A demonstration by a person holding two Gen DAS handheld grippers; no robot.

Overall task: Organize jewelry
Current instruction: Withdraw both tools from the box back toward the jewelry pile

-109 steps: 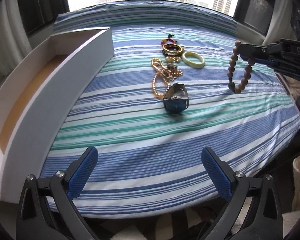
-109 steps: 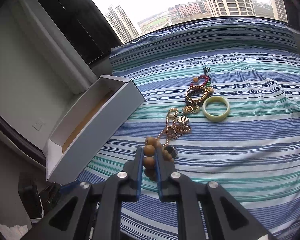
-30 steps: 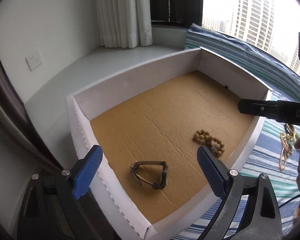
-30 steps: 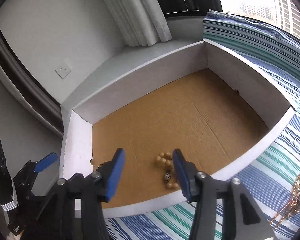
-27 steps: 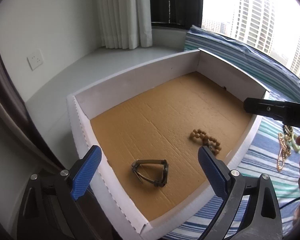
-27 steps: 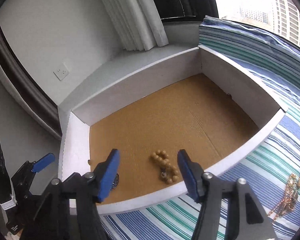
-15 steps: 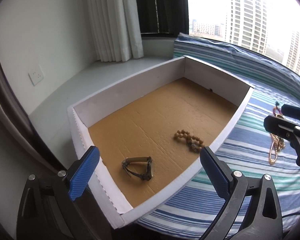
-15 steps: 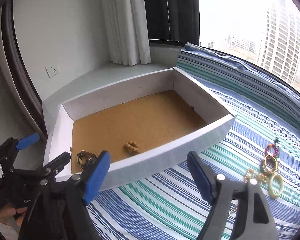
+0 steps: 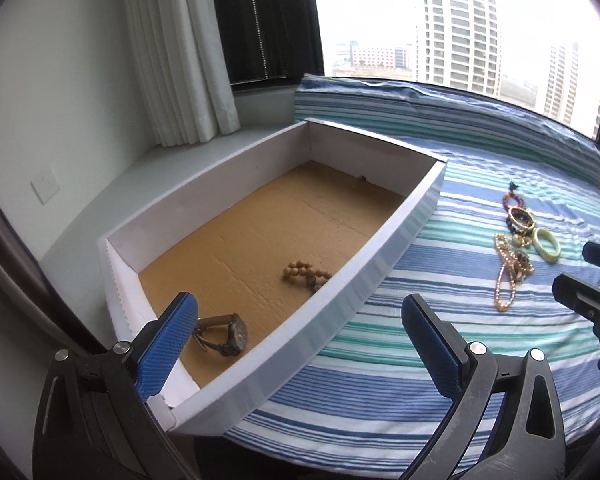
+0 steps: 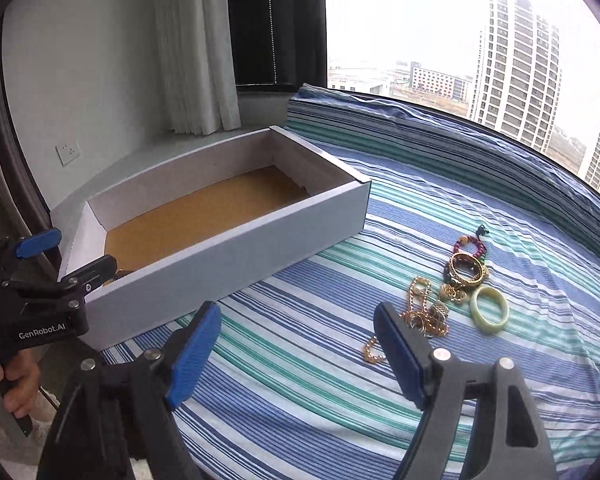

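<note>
Inside the white box [image 9: 380, 272], wooden bead bracelet [image 9: 306, 274] lies bunched near watch [image 9: 226, 332].

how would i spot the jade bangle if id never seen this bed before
Find the striped bedspread to the right of the white box; a small cluster of jewelry lies there. The jade bangle is at its right edge, a plain, pale green, smooth thick ring, unlike the gold chains and beaded pieces beside it.
</note>
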